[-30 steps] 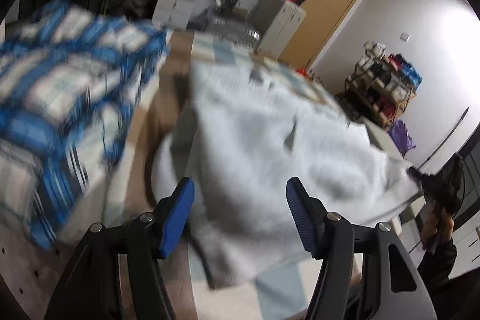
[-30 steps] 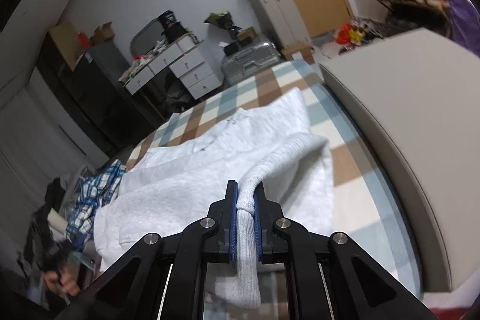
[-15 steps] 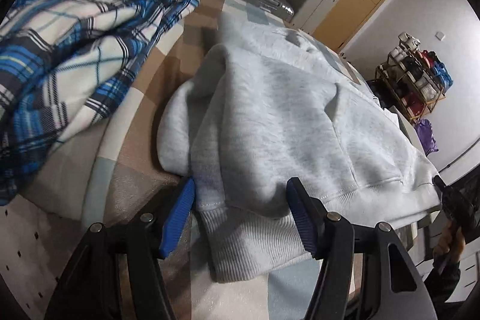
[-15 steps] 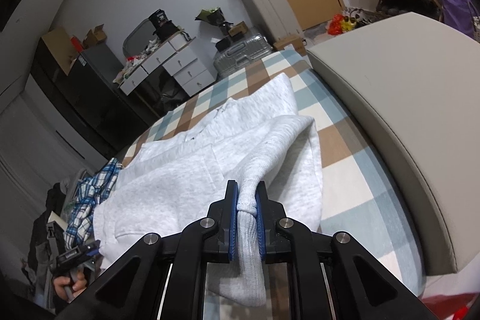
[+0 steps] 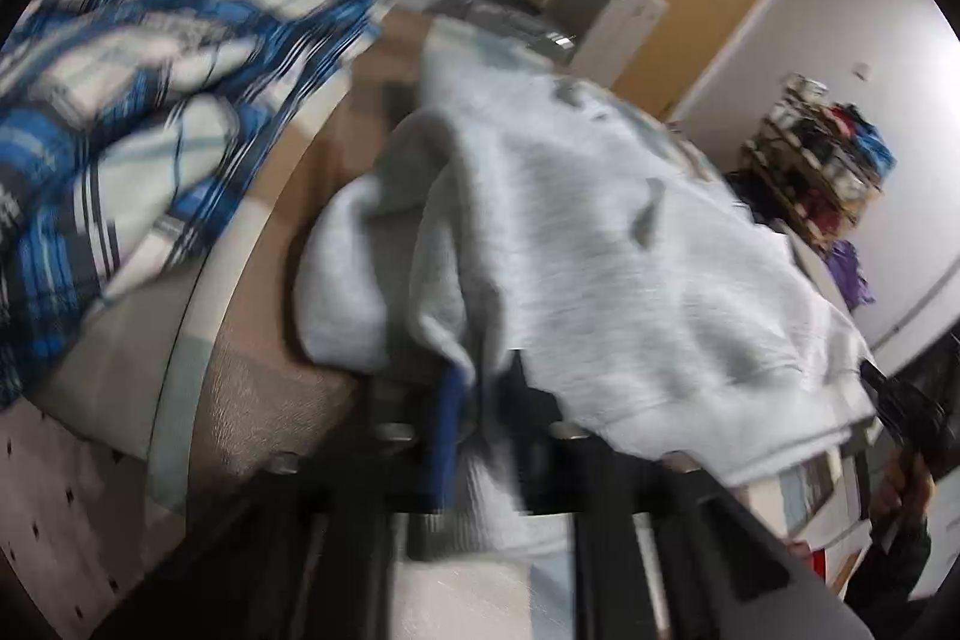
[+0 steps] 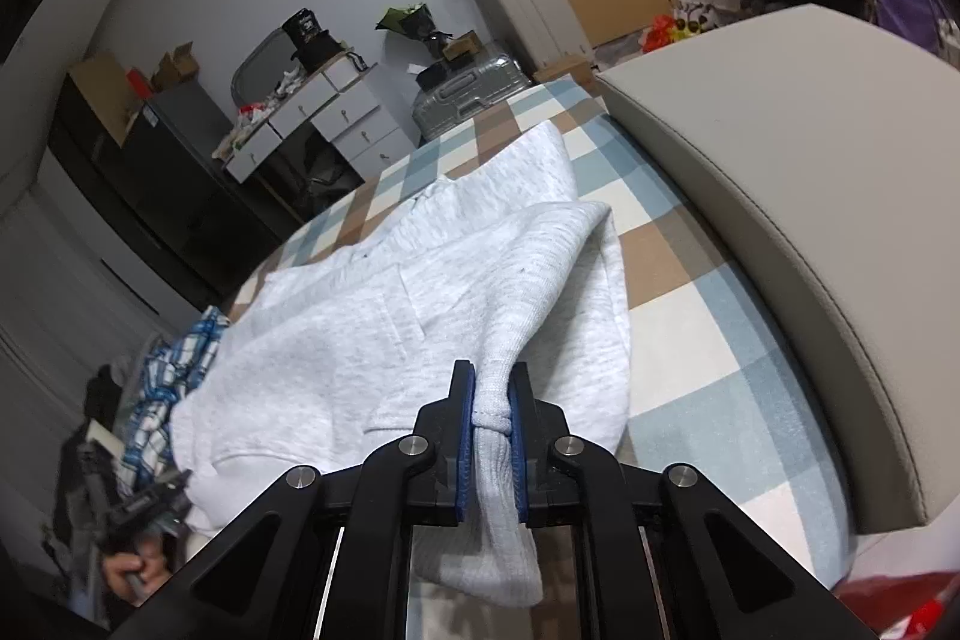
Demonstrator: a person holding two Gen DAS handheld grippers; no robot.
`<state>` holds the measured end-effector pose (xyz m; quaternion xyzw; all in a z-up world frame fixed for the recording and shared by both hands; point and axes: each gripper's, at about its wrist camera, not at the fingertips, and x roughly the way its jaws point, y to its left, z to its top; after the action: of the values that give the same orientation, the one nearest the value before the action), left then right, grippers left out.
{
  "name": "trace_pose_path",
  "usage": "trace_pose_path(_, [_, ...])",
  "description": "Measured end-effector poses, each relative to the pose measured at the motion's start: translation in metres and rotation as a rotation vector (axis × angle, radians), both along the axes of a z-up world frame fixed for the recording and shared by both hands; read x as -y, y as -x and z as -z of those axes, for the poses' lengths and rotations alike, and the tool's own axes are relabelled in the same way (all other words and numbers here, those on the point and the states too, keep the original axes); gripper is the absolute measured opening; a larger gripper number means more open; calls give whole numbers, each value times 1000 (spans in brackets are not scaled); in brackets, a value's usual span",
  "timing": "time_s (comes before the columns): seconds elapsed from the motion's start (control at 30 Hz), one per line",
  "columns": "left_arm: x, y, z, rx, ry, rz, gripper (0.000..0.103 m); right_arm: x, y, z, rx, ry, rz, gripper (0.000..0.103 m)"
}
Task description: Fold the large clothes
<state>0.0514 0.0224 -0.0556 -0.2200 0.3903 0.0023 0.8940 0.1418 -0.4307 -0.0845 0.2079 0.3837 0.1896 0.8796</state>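
Large light grey fleece sweatshirt [image 6: 384,316] spread across a bed with a checked cover in brown, pale blue and cream [image 6: 690,316], its front pocket facing up. Right gripper [image 6: 492,403] closed tight on the ribbed cuff of one sleeve, blue pads pressing the fabric from both sides, the cuff end hanging down below the jaws. Left gripper [image 5: 471,400] at the opposite corner, jaws just closed, now pinching the ribbed hem of the same sweatshirt between them; this view blurred, only one blue pad clear. Crumpled blue and white plaid shirt [image 5: 138,124] lying near the sweatshirt on the bed edge. Beige padded headboard [image 6: 798,220] along the other side of the bed.
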Motion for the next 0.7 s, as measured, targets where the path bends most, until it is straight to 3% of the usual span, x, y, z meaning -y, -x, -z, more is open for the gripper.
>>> trace_pose_path(0.07, [1,4,-13,51,-22,13,4,-1,4,-8,41,1,-9,9])
trace_pose_path(0.23, [-16,-1,-61,221,39,61,4,2,4,-47,213,-33,1,8])
trace_pose_path(0.4, [-36,-53,-104,309,10,57,0,-2,-42,-75,237,-60,55,8])
trace_pose_path(0.5, [-54,-89,-103,296,-73,-51,0,-9,-72,-75,253,-59,102,8])
trace_pose_path(0.57, [-65,-105,-83,223,-86,-107,0,-16,-89,-58,200,-23,118,9])
trace_pose_path(0.63, [-70,-106,-56,146,-46,-121,0,-23,-101,-28,99,43,110,9])
trace_pose_path(0.7, [-65,-94,-34,107,12,-68,0,-26,-99,0,24,110,83,11])
